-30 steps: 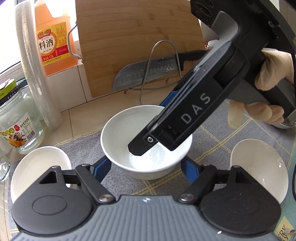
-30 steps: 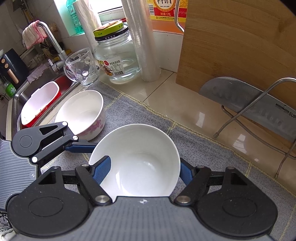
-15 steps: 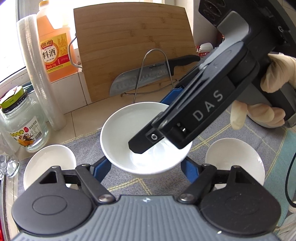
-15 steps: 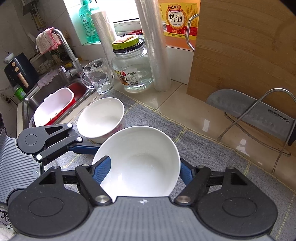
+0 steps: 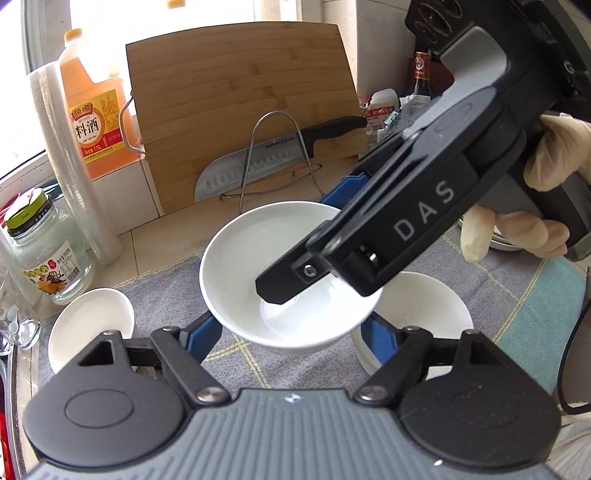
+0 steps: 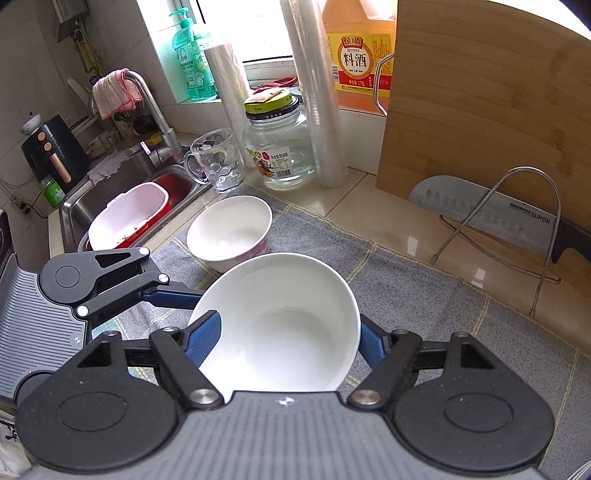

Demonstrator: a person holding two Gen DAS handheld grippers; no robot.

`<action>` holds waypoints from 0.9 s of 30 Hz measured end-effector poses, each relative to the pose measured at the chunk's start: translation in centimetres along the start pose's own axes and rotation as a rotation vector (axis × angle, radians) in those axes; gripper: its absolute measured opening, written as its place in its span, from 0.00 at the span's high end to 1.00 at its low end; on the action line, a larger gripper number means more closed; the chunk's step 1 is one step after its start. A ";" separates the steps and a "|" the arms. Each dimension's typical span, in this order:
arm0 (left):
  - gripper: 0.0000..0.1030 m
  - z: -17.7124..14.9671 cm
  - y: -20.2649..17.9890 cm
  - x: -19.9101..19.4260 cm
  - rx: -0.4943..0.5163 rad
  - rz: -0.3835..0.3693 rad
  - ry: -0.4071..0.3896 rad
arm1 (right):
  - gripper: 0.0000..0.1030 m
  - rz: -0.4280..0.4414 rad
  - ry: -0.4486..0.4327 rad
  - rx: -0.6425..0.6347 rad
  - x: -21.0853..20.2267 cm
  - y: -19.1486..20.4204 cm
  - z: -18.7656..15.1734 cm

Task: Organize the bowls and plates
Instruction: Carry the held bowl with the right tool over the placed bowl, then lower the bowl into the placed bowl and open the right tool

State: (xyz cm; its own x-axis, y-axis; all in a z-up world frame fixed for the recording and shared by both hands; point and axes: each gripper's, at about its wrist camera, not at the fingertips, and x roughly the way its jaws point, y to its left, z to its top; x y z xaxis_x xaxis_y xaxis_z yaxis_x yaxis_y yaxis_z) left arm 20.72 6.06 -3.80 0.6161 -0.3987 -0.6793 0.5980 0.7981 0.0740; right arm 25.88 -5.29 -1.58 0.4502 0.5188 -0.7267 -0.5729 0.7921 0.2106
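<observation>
Bright window (image 6: 258, 33) backlight, glossy counter (image 6: 388, 221) glare, fisheye-bent edges.

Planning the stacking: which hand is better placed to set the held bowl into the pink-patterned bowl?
Left, probably: the right gripper also clamps the held bowl, but the left gripper comes in from the sink side, beside the pink-patterned bowl.

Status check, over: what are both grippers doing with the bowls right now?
Left gripper and right gripper: both jaws shut on one white bowl, held above the mat. Two bowls on the mat, one directly beneath.
</observation>
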 end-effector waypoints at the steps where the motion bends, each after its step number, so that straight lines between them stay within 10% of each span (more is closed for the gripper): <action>1: 0.21 0.0 -0.3 -0.2 0.001 -0.003 -0.002 | 0.20 -0.001 -0.002 0.003 -0.3 0.0 -0.2; 27: 0.21 -0.6 -5.7 -0.4 0.044 -0.081 0.002 | 0.20 -0.072 -0.013 0.069 -5.4 -0.4 -6.3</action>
State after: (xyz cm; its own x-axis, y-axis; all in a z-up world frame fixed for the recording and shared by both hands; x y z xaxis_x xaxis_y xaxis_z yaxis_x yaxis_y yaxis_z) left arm 16.75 1.95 -4.38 0.5636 -0.4601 -0.6860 0.6681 0.7424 0.0510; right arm 19.35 -10.39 -1.84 0.4977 0.4633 -0.7333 -0.4901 0.8477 0.2030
